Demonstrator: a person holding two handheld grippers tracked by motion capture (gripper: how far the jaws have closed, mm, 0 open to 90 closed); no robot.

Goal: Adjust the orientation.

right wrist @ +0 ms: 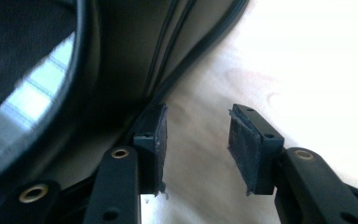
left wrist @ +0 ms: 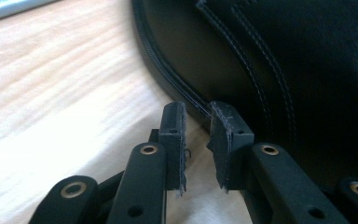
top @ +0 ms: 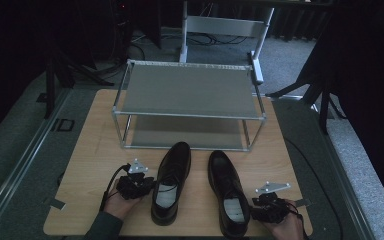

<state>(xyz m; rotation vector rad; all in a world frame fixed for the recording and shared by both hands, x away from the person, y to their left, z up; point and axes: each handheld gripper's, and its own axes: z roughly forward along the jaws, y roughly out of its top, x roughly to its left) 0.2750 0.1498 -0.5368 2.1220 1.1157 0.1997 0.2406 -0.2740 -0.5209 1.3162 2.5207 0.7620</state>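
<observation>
Both hands rest low at the table's (top: 80, 165) near edge. The left gripper (top: 136, 184) sits just beside the left shoe (top: 171, 182), jaws narrowly parted, holding nothing. The right gripper (top: 270, 206), jaws spread, flanks the right shoe (top: 227, 192). Its own view shows the pale insole (right wrist: 32, 98).

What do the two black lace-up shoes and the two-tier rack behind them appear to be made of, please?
The left black shoe and the right black shoe look like smooth leather or an imitation: a dull sheen and rows of stitching along the upper, seen in the left gripper view. The two-tier rack seems to have silver metal tubes with matte grey shelves, possibly fabric; the look leaves that open.
</observation>
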